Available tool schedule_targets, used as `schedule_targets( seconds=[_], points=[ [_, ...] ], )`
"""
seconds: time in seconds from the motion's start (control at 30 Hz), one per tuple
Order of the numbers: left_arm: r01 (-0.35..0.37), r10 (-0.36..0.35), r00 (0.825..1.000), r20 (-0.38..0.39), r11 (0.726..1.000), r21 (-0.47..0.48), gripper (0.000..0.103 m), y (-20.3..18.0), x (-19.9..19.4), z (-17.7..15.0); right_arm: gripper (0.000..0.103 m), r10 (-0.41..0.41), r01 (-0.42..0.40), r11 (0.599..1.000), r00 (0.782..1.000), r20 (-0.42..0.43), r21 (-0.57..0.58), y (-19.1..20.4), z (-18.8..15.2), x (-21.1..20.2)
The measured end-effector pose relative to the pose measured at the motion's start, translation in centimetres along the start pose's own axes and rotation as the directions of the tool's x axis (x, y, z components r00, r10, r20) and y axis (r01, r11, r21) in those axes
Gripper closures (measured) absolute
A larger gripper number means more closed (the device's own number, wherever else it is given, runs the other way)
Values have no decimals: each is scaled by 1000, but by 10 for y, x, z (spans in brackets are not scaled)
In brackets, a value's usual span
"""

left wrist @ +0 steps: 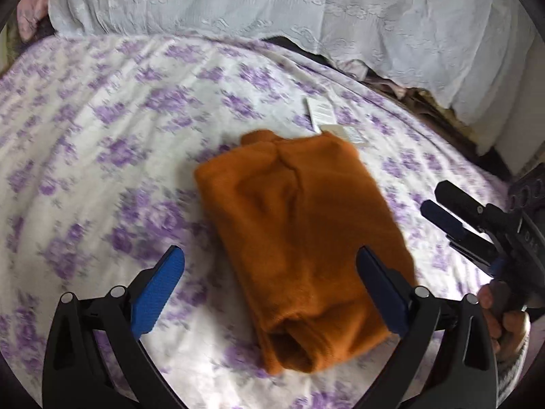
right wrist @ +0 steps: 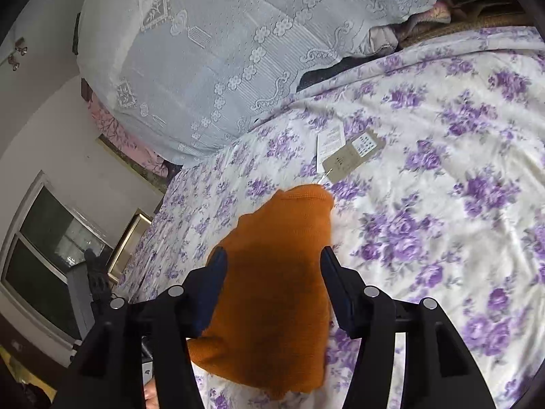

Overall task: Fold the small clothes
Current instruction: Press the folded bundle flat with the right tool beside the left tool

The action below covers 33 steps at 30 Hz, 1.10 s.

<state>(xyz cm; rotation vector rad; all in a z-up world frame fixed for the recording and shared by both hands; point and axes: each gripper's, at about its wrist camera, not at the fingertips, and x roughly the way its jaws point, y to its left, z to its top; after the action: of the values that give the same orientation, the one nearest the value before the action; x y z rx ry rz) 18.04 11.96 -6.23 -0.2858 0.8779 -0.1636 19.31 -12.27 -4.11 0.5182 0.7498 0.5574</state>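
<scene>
Orange knit garment, folded into a compact rectangle, lies on bed w/ white sheet printed in purple flowers. Rolled/folded edge faces the left wrist cam; narrower collar-like end points away toward the paper tags. Tags sit on sheet just beyond garment's far end, one white, one tan card w/ printed squares; thin string runs from the tan card toward the knit.

Left gripper: jaws wide, blue pads either side of garment's near part. Right-hand pad is in front of the knit's edge, left-hand pad over bare sheet. Nothing clamped, pads not pressing.

Right gripper: jaws apart at mid width, garment seen between them but pads not pinching it; hovering above the fabric. In left wrist view it shows at right edge, beside the garment, w/ a hand on its handle.

Background: white lace cover draped over bulky pile at bed's far side; pink cloth far left. Window and white wall seen in right wrist view. Some motion blur in both.
</scene>
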Motion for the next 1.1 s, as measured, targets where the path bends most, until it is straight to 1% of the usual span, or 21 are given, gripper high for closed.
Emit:
schedule_targets(
  seconds=[0.03, 0.1, 0.17, 0.2, 0.23, 0.27, 0.3, 0.37, 0.47, 0.53, 0.63, 0.8, 1.0, 1.03, 1.1],
  points=[
    [39, -39, 999, -22, 999, -19, 5, 2, 3, -1, 45, 1, -1, 1000, 1000, 5, 7, -2, 1, -3],
    [89, -91, 994, -53, 995, -49, 5, 4, 9, -2, 44, 4, -4, 1000, 1000, 4, 23, -7, 3, -7],
    [147, -153, 985, -78, 985, -85, 5, 8, 15, -3, 43, 8, -8, 999, 1000, -8, 47, -13, 3, -6],
    [177, -187, 978, -90, 979, -103, 5, 11, 18, -4, 43, 12, -11, 998, 1000, -18, 59, -15, 3, -4],
    [217, -230, 967, -105, 968, -124, 5, 12, 22, -5, 42, 16, -14, 997, 999, -30, 70, -16, 1, -1],
    [238, -254, 960, -117, 962, -133, 5, 12, 25, -7, 42, 21, -17, 997, 999, -47, 80, -18, -1, 3],
    [239, -256, 959, -125, 962, -131, 5, 11, 28, -7, 42, 23, -18, 996, 998, -59, 84, -19, -2, 6],
    [220, -234, 962, -138, 969, -109, 5, 6, 33, -8, 42, 23, -16, 996, 996, -84, 89, -20, -5, 13],
    [211, -221, 964, -146, 974, -85, 5, 0, 39, -8, 42, 30, -18, 995, 993, -117, 102, -23, -11, 23],
    [210, -219, 965, -146, 975, -80, 5, -2, 43, -6, 42, 32, -17, 994, 990, -135, 112, -26, -14, 30],
    [226, -237, 961, -145, 970, -88, 5, -4, 50, -2, 42, 43, -22, 991, 986, -161, 131, -28, -17, 41],
    [234, -243, 960, -140, 969, -80, 5, -6, 51, -1, 42, 54, -31, 991, 983, -178, 132, -26, -15, 56],
    [237, -244, 961, -126, 969, -68, 5, -7, 55, 1, 42, 44, -21, 993, 980, -196, 116, -23, -11, 77],
    [235, -241, 963, -123, 970, -64, 6, -8, 56, 2, 43, 41, -20, 994, 980, -194, 108, -23, -11, 79],
    [234, -239, 964, -117, 971, -59, 9, -8, 56, 2, 47, 28, -13, 996, 983, -182, 85, -22, -12, 79]
  ],
)
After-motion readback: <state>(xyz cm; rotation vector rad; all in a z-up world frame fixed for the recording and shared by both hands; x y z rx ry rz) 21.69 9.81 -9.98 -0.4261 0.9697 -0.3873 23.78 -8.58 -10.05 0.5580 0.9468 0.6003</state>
